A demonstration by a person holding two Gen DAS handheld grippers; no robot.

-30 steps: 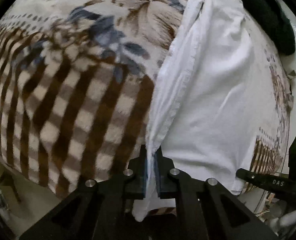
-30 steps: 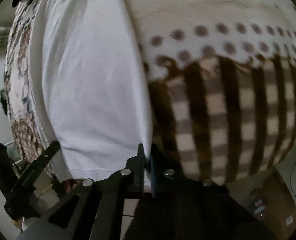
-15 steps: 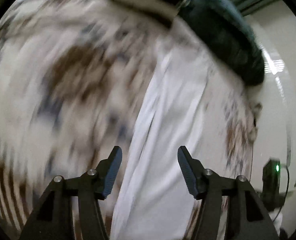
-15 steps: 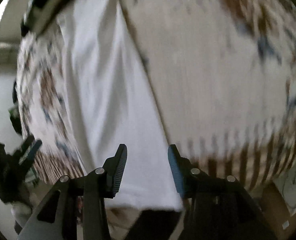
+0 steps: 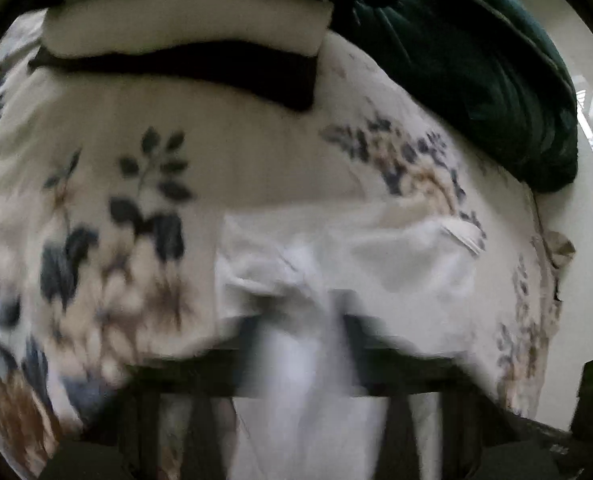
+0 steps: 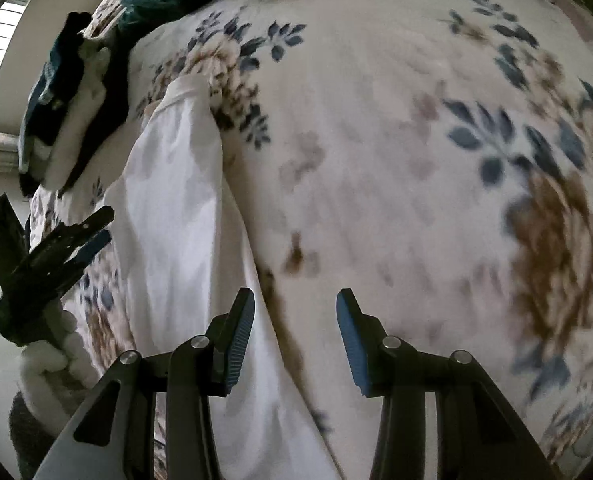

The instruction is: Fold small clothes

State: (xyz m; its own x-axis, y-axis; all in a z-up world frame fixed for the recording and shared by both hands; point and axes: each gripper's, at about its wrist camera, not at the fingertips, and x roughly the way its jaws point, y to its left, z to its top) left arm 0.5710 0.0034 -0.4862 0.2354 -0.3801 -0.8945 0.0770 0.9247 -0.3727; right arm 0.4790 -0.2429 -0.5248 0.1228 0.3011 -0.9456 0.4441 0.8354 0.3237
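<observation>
Through my left wrist camera, my left gripper [image 5: 302,356] was smeared by motion, but its jaws were together on a bunch of the white garment [image 5: 376,256], which rose between them and spread out flat just ahead of the tips on the floral blanket [image 5: 256,160]. Further ahead lay a folded stack of white and black cloth [image 5: 184,44], and ahead to the right a dark green bundle [image 5: 476,80]. No bin or basket showed here; everything lay loose on the blanket.

Through my right wrist camera, my right gripper [image 6: 294,320] pointed steeply down with its jaws apart and nothing between the blue pads. The white garment [image 6: 176,220] ran as a long strip from under my left finger [image 6: 236,340] away ahead and to the left. My left gripper [image 6: 56,248] showed far to the left, beside the garment's edge. A pile of dark clothes [image 6: 68,92] sat ahead on the left
</observation>
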